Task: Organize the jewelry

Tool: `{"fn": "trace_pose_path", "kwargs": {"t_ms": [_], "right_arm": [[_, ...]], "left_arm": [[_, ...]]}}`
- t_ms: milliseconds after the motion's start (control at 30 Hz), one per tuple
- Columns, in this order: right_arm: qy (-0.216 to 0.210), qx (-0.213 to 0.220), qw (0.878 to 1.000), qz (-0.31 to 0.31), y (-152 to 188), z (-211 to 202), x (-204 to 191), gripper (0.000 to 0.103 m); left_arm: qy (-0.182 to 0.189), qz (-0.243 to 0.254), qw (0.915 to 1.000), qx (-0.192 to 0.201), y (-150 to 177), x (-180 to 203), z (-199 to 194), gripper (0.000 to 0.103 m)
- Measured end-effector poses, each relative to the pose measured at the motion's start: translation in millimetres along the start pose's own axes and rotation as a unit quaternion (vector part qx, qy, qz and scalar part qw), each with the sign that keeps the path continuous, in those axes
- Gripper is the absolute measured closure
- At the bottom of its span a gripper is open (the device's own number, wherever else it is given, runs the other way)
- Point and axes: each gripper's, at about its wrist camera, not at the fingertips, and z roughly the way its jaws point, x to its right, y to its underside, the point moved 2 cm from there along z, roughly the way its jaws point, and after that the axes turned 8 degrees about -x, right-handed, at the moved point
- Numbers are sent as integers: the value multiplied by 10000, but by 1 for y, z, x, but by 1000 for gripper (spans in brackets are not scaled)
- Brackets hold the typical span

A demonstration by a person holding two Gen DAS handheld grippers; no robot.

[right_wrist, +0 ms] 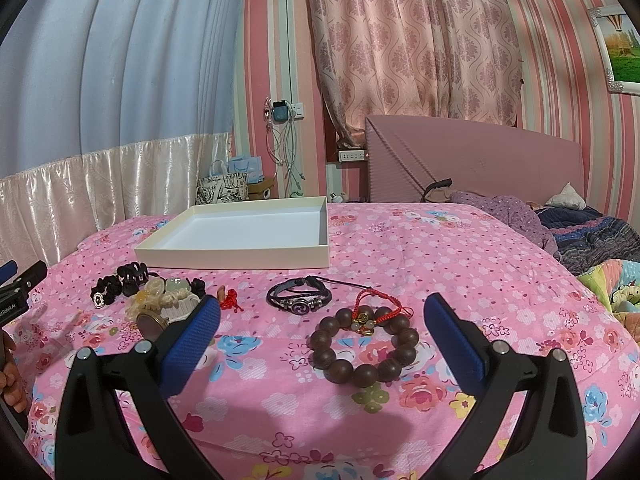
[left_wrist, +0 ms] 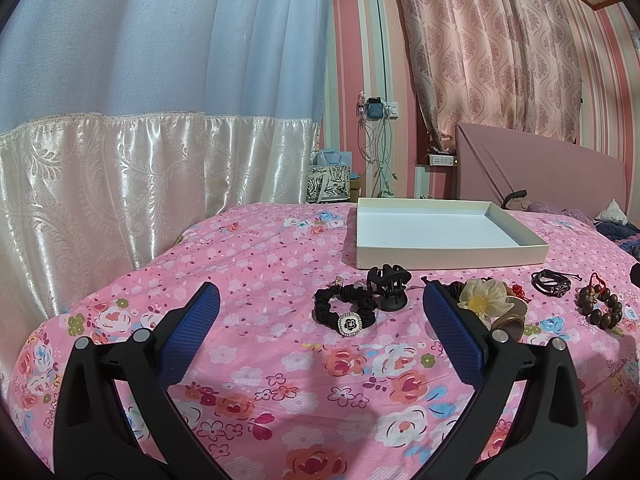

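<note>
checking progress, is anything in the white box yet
No, the white box shows only its bare bottom; the wooden bead bracelet lies on the bedspread.

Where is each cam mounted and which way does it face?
Left wrist: on the left gripper, facing across the bed at the scrunchie; own open fingers show.
Right wrist: on the right gripper, facing the bead bracelet; own open fingers, left gripper and a hand show.
Shared: white box, bracelet, scrunchie.

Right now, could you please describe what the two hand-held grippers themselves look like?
Both look alike: the left hand-held gripper and right hand-held gripper each have two black plastic arms with silver round pivot pins, tipped by blue textured pads. In the right wrist view, the left one's black body carries small white lettering, too small to read fully.
</note>
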Motion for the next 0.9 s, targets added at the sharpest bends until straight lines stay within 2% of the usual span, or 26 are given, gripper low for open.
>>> {"fn": "trace_pose_path", "kwargs": {"t_ms": [900], "right_arm": [[-2, 1, 10000, 3, 0, 0, 0, 2]], "left_arm": [[1, -1, 10000, 6, -1, -1, -2, 3]]}}
